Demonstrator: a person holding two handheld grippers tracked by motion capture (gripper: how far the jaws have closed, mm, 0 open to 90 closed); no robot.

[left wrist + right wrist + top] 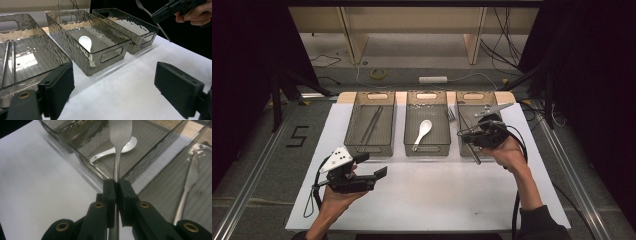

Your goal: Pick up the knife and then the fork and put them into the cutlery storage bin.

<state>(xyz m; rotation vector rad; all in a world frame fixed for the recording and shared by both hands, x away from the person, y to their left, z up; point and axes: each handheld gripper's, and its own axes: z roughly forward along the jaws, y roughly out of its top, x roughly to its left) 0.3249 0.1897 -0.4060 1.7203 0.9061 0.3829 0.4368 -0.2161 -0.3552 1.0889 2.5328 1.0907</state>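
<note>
My right gripper [464, 134] is shut on the handle of a metal fork [474, 154], held in the air over the front left corner of the right grey bin [499, 111]. In the right gripper view the fork [116, 162] points away, over the middle bin's corner, pinched between the black pads. A knife [188, 180] lies in the right bin. A white spoon [422, 132] rests in the middle bin [427, 150]. My left gripper [373, 165] hovers open over the mat's front left, and nothing sits between its pads [58, 86].
Three clear grey bins stand in a row at the back of the white mat [432, 195]. The left bin [368, 148] holds metal chopsticks [372, 125]. Cables trail from both grippers. Metal rails and dark floor border the table.
</note>
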